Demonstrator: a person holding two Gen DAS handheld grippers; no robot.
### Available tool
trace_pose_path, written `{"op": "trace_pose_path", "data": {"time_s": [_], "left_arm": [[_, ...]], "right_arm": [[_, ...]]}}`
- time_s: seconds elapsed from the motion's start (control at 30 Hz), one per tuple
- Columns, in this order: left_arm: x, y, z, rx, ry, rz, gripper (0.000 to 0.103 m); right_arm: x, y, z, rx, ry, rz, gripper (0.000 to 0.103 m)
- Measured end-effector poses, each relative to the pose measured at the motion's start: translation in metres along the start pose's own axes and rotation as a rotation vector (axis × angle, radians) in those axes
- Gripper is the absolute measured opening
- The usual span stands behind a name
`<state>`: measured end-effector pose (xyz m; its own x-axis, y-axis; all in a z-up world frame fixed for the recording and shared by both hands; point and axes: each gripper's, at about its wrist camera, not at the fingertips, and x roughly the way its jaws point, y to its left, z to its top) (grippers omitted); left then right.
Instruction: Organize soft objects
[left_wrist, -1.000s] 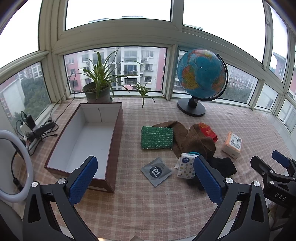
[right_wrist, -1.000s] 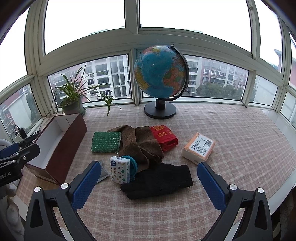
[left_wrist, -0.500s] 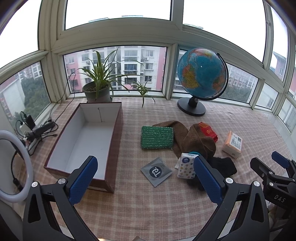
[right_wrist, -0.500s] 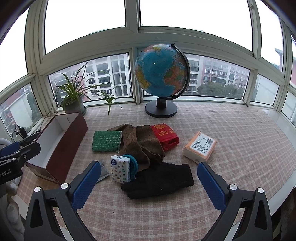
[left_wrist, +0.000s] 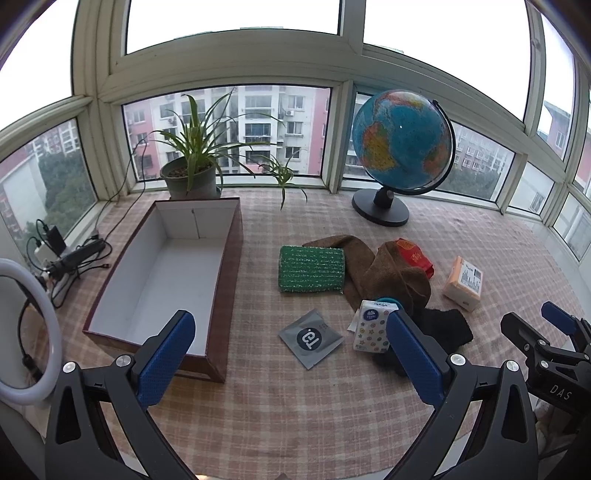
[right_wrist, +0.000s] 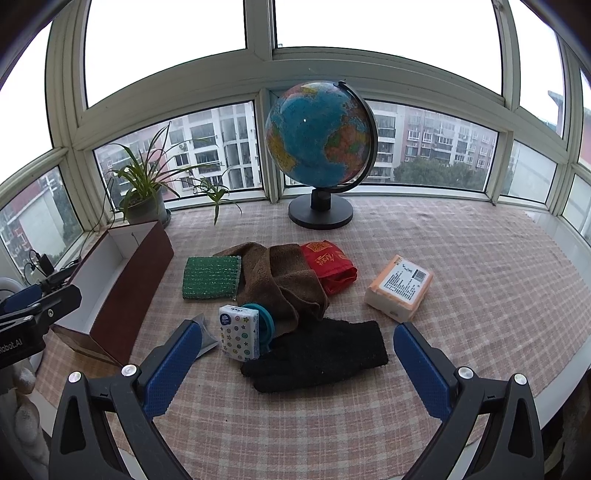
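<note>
A pile of soft things lies mid-table: a green scrub pad (left_wrist: 312, 268) (right_wrist: 211, 277), a brown towel (left_wrist: 388, 275) (right_wrist: 282, 284), a red cloth pouch (left_wrist: 413, 255) (right_wrist: 328, 264), a black glove (left_wrist: 441, 328) (right_wrist: 319, 356), a spotted tissue pack (left_wrist: 371, 325) (right_wrist: 239, 332), an orange tissue pack (left_wrist: 463, 283) (right_wrist: 399, 287) and a grey sachet (left_wrist: 310, 338). An empty brown box (left_wrist: 162, 280) (right_wrist: 114, 291) stands left. My left gripper (left_wrist: 288, 356) is open and empty, above the table's near edge. My right gripper (right_wrist: 295, 365) is open and empty, just short of the glove.
A globe (left_wrist: 400, 147) (right_wrist: 319, 136) and a potted plant (left_wrist: 192, 177) (right_wrist: 144, 199) stand by the windows at the back. Cables and a charger (left_wrist: 66, 254) and a ring light (left_wrist: 26, 332) sit at the far left. A teal ring (right_wrist: 264, 321) lies behind the spotted pack.
The right wrist view has crept slightly forward and right, so the objects sit a little lower and nearer. The left gripper has barely moved. Both stay open.
</note>
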<state>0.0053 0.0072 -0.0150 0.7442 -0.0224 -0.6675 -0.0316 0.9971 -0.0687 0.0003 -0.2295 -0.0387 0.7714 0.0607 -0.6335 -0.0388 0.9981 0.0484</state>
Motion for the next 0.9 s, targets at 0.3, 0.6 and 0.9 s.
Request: {"op": "trace_pose_path", "data": {"time_s": [0.3,0.6,0.9], "left_arm": [[0.008,0.008,0.003,0.017,0.025,-0.022,0.103],[0.018,0.018,0.013,0.05,0.038,-0.065,0.103],[0.032,0.018,0.018,0.087,0.062,-0.131,0.103]], "right_arm": [[-0.003,-0.008,-0.003,0.046,0.009,0.007,0.103],[-0.006,-0.032,-0.005,0.153,0.028,-0.017,0.103],[-0.004,-0.069,-0.01,0.285,0.052,-0.068,0.103]]}}
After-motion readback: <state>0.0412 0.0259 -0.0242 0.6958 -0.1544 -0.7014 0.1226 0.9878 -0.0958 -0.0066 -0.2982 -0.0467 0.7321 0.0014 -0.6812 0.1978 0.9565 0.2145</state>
